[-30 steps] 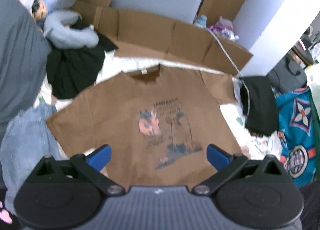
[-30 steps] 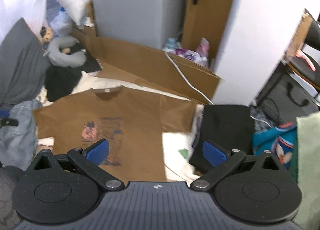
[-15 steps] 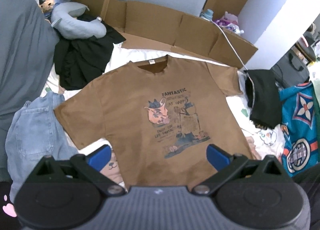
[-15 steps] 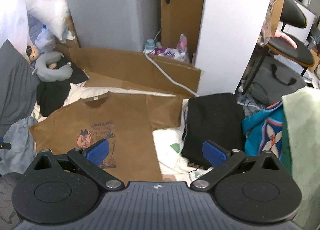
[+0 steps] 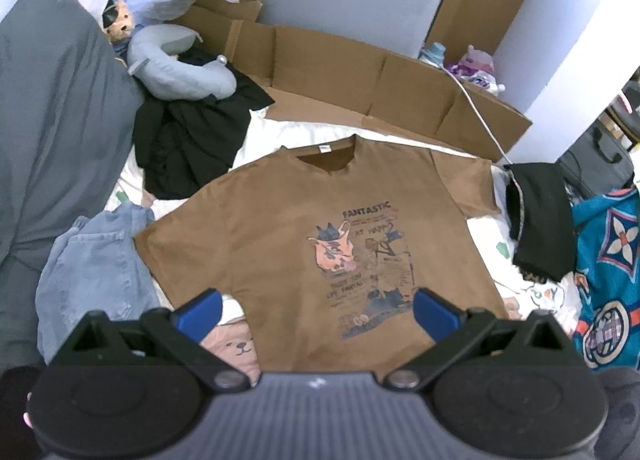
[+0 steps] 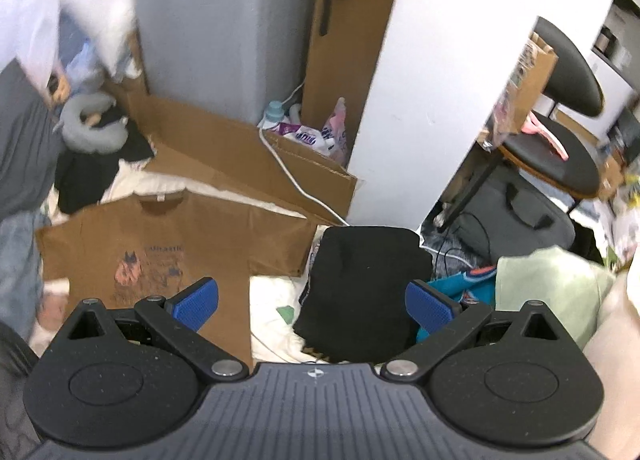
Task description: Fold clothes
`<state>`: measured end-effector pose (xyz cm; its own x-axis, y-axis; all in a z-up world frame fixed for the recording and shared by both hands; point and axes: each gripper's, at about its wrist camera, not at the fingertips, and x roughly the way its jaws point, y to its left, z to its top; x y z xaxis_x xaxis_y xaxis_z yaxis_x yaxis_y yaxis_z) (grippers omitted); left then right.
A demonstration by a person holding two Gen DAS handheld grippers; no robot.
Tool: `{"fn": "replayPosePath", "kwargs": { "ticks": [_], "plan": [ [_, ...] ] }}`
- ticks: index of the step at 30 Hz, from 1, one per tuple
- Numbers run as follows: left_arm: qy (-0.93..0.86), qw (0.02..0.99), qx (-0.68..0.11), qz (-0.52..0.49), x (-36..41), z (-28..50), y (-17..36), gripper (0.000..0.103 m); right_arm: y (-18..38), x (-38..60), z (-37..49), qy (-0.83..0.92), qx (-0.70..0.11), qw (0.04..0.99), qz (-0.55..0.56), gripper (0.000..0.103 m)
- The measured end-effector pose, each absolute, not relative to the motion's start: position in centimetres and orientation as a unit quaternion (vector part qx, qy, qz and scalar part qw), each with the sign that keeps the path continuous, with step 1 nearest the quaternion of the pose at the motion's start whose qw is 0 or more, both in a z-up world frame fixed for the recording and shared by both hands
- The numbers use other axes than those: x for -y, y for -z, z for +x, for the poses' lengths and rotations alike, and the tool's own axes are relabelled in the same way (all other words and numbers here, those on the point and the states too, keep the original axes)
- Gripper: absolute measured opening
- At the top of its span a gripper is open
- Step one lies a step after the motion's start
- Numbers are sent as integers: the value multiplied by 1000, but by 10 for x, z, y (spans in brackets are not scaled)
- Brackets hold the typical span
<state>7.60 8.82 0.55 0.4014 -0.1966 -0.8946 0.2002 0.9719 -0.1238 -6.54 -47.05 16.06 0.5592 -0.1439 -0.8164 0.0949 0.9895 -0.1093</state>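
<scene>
"fantastic" printed on brown t-shirt (image 5: pixel 312 227)

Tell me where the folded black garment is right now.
In the right wrist view, the folded black garment lies just right of the brown T-shirt, beside the teal patterned cloth.

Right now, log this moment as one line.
brown T-shirt: flat, print up, unfolded | left gripper: open, above hem | right gripper: open, empty | black garment: beside shirt

white bedsheet (image 5: pixel 280 127), brown T-shirt (image 5: pixel 280 227), jeans (image 5: pixel 92 260)
</scene>
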Motion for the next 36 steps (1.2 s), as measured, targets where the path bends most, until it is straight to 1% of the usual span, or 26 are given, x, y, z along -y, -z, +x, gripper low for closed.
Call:
{"fn": "replayPosePath", "kwargs": {
  "ticks": [3,7,14,17,27,33,35,36],
  "plan": [
    [113,836,-537,8,-86,76,-4,103,-144,467,-56,46,-477,877,-29,103],
    [104,833,-543,11,-82,76,-1,103,-103,458,-45,20,-489,872,-18,103],
    [100,827,-554,5,-74,86,10,103,-32,455,-37,1,-485,873,46,103],
    [97,826,-555,20,-62,93,19,103,-8,458,-38,8,-473,879,60,103],
    [124,843,-523,35,-23,131,51,103,61,483,-26,42,-413,904,106,102],
    [136,846,-515,30,-8,158,80,103,119,491,-15,44,-388,907,157,101],
    [138,847,-512,34,-2,168,92,103,140,490,-9,47,-380,907,174,99],
    [139,848,-511,36,1,173,98,103,151,490,-5,47,-380,905,186,94]
  ]
}}
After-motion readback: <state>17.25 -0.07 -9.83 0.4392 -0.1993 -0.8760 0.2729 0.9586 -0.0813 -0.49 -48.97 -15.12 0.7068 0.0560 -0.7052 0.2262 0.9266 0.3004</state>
